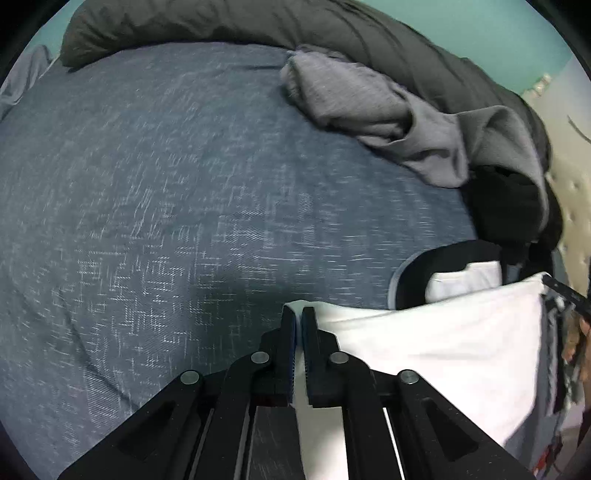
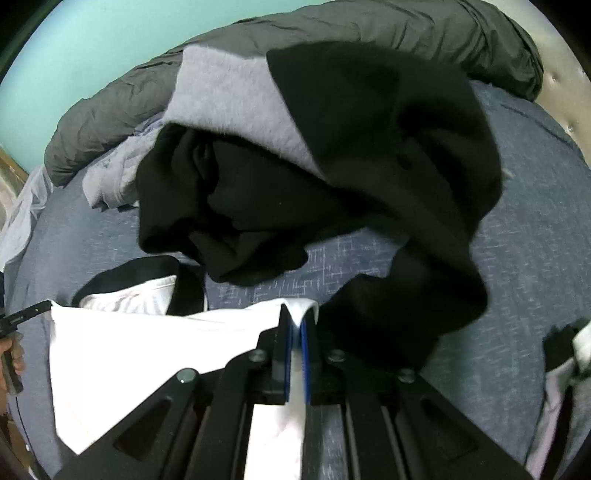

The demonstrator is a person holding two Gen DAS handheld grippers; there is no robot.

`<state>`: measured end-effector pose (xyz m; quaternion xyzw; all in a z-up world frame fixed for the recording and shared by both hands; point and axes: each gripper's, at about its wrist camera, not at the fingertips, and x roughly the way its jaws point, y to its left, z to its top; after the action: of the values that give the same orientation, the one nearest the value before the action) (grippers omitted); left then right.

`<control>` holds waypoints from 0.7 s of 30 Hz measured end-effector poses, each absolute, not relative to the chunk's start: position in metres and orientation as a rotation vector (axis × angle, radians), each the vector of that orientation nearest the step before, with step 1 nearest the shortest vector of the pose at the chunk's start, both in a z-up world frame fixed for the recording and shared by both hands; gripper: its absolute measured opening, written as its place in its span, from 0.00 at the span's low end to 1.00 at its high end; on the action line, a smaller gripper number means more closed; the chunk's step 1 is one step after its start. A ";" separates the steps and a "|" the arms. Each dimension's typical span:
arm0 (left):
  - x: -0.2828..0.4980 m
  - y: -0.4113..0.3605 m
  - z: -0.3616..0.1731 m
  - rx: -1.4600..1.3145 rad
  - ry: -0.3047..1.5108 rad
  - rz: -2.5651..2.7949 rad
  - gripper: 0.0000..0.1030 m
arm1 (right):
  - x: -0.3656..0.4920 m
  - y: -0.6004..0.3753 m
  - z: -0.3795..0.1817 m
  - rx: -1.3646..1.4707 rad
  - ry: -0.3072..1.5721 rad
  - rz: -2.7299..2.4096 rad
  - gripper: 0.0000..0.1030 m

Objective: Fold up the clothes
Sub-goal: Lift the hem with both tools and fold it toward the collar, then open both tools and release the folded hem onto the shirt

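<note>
**White garment held at two corners above the bed**

Blue-grey woven bedspread covers the bed, with a teal wall behind and a dark grey duvet bunched along the far edge. Both tongs pinch the white garment — the left tongs grip its left corner, their pads nearly together with a narrow slit showing and cloth between them; the right tongs are clamped tight on the opposite corner, a white fold poking out past the tips. Cloth stretches between the two, near the front of the bed. Beyond it lies a black-trimmed neckline. Farther back sits a heap — black garment draped over a grey one.
</note>
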<state>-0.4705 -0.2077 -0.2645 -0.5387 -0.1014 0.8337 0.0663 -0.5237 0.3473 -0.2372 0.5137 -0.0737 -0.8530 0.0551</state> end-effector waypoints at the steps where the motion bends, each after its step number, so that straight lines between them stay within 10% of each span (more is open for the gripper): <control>1: -0.470 -0.207 -0.269 -1.633 -0.293 2.525 0.11 | -0.524 0.346 -0.242 1.570 -0.214 -2.597 0.04; 8: -0.450 -0.224 -0.258 -1.569 -0.358 2.604 0.41 | -0.508 0.360 -0.233 1.435 -0.181 -2.732 0.45; 21: -0.292 -0.213 -0.257 -1.582 -0.435 2.383 0.56 | -0.345 0.377 -0.261 1.515 -0.390 -2.437 0.53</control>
<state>-0.2920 -0.2126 -0.2575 -0.5425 -0.1492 0.8173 0.1241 -0.3453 0.3770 -0.2606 0.5190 -0.1335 -0.8353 0.1225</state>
